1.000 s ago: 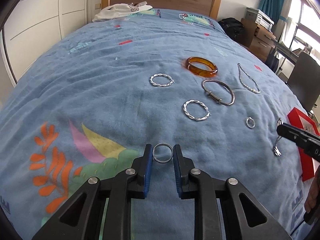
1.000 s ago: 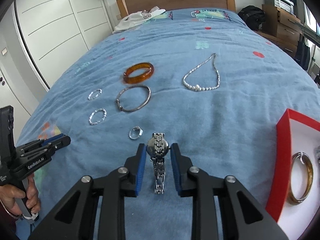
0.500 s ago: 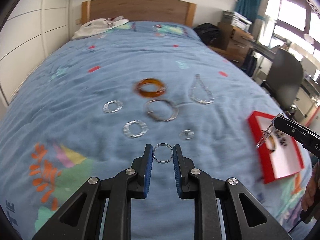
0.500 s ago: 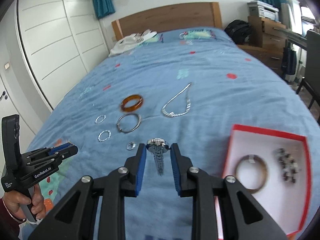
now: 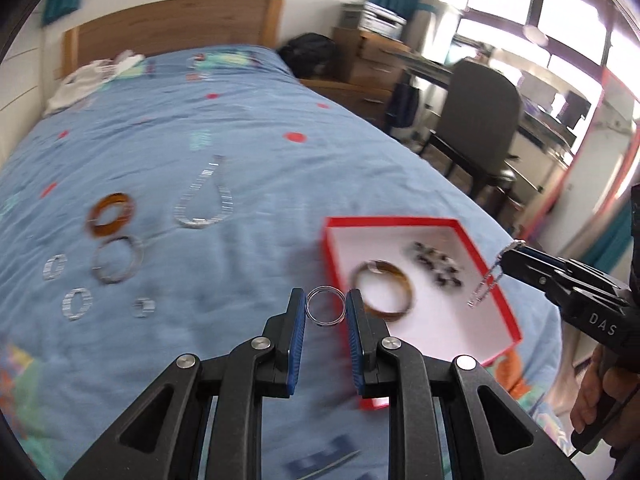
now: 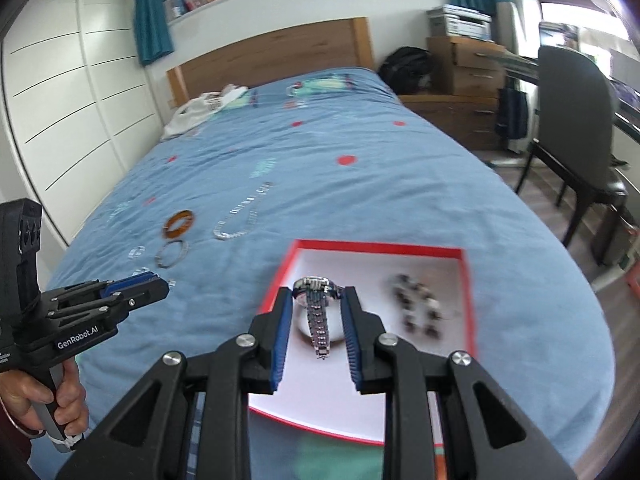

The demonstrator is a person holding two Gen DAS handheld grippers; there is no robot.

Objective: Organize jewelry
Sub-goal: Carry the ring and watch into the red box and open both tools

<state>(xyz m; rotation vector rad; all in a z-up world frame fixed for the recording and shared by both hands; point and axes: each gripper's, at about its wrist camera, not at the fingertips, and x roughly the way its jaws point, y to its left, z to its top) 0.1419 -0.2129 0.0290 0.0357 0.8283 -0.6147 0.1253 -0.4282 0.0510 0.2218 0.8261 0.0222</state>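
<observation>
My left gripper is shut on a thin silver ring and holds it above the bed, just left of the red jewelry box. My right gripper is shut on a silver watch, whose band hangs down over the red box. The box holds a brown bangle and a dark beaded bracelet. The right gripper with the hanging watch shows at the box's right edge. The left gripper shows at the left of the right wrist view.
On the blue bedspread lie an amber bangle, a silver bangle, a pearl necklace, two twisted silver rings and a small ring. A chair and drawers stand right of the bed.
Both grippers have swung to the right and risen, each keeping its piece. The red box has come from the right edge to just beneath the watch and beside the ring.
</observation>
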